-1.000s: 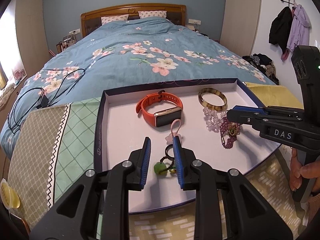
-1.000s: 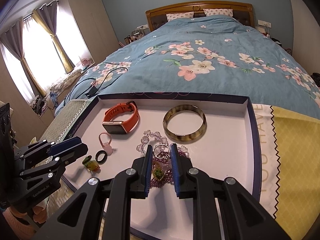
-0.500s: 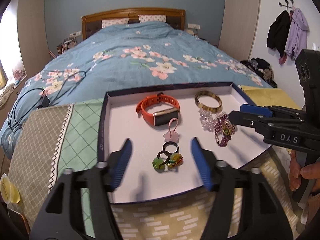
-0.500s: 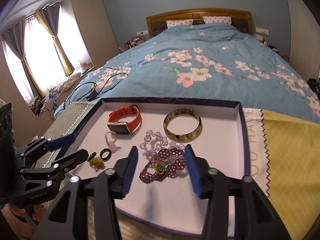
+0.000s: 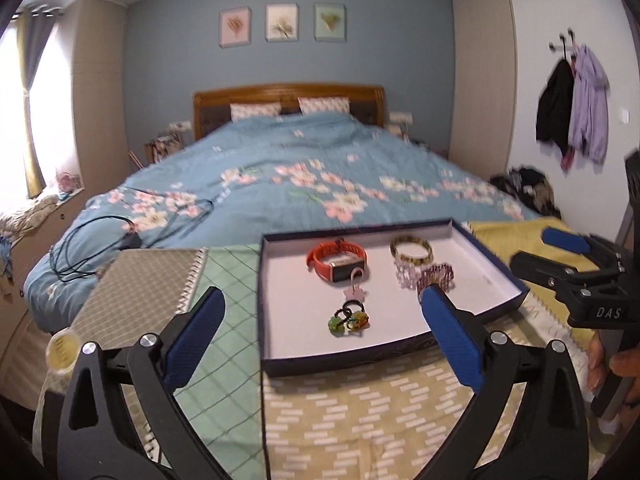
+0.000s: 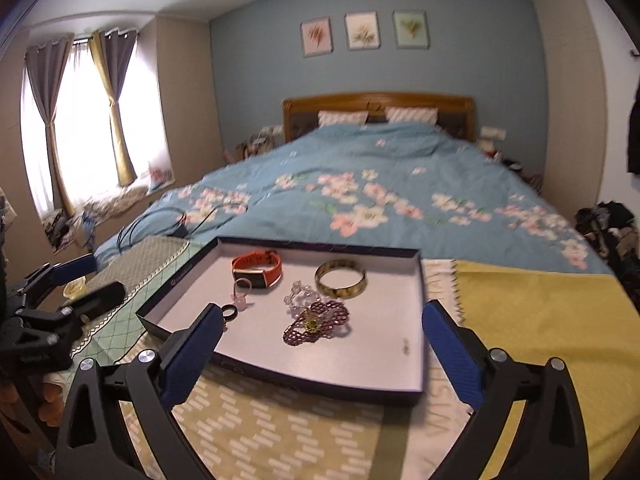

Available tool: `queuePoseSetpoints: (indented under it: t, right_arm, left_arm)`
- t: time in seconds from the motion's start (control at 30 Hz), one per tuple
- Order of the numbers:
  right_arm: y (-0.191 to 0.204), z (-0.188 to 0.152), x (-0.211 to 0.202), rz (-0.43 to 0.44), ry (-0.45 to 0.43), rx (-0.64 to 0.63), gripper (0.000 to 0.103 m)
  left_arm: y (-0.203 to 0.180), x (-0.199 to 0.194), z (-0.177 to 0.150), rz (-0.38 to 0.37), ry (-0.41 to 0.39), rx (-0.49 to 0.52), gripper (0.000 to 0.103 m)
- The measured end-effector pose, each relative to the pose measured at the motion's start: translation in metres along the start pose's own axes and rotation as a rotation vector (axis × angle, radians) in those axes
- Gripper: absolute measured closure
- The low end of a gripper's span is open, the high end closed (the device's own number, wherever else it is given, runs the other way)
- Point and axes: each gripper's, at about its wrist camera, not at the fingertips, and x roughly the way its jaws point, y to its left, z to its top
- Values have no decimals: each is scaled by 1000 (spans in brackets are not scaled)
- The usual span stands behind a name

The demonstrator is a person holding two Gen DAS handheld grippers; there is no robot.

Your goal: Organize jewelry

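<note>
Left wrist view: your left gripper (image 5: 320, 312) has pulled back and up from the shallow dark-rimmed tray with a white floor (image 5: 280, 356) since a second ago, when its blue pads sat close on either side of the green and yellow bead charm on a black cord (image 5: 347, 320). Now its jaws are spread wide and empty, and the charm lies free on the tray floor, just in front of the small black ring (image 5: 353, 305) and the pink star charm (image 5: 355, 290).

Your right gripper (image 6: 320, 324) has done the same. A second ago its pads were narrow around the purple beaded bracelet with a green stone (image 6: 316, 322); now they are wide apart, holding nothing, and the bracelet rests on the tray, touching the clear crystal bead bracelet (image 6: 299, 300).

The orange-strapped smartwatch (image 5: 337, 261) and the brown and yellow striped bangle (image 5: 412, 251) lie toward the far side of the tray, in the same spots as before.

The tray sits on patchwork cloth: an olive brick-patterned panel (image 5: 360, 412) under its near edge, a mint lattice panel (image 5: 228, 280) to its left, a yellow panel (image 6: 540, 320) to its right. Beyond is a bed with a blue floral duvet (image 6: 380, 184), a wooden headboard (image 6: 378, 104), three framed prints (image 6: 364, 32) on the blue wall, a curtained window (image 6: 80, 128) and coats on wall hooks (image 5: 572, 104).
</note>
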Motion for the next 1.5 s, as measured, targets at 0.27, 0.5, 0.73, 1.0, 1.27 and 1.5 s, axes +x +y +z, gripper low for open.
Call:
queuePoseSetpoints:
  t: [0.27, 0.5, 0.73, 1.0, 1.27, 1.5]
  right_arm:
    - [8, -17, -55, -94, -140, -24, 7]
    - [14, -23, -82, -105, -201, -19, 7]
    - [26, -26, -93, -105, -212, -19, 7]
    - [42, -29, -98, -104, -226, -46, 7]
    - [42, -27, -104, -113, -243, -29, 7]
    - [44, -27, -106, -123, -250, -30, 7]
  left_arm:
    - [-7, -62, -9, 73, -162, 7, 6]
    - [-17, -101, -10, 83, -219, -18, 6]
    - [-23, -114, -9, 87, -218, -30, 6]
    - [-28, -121, -9, 86, -225, -41, 6]
    - [-32, -125, -9, 83, -233, -37, 6]
    - [-32, -125, -9, 85, -233, -37, 6]
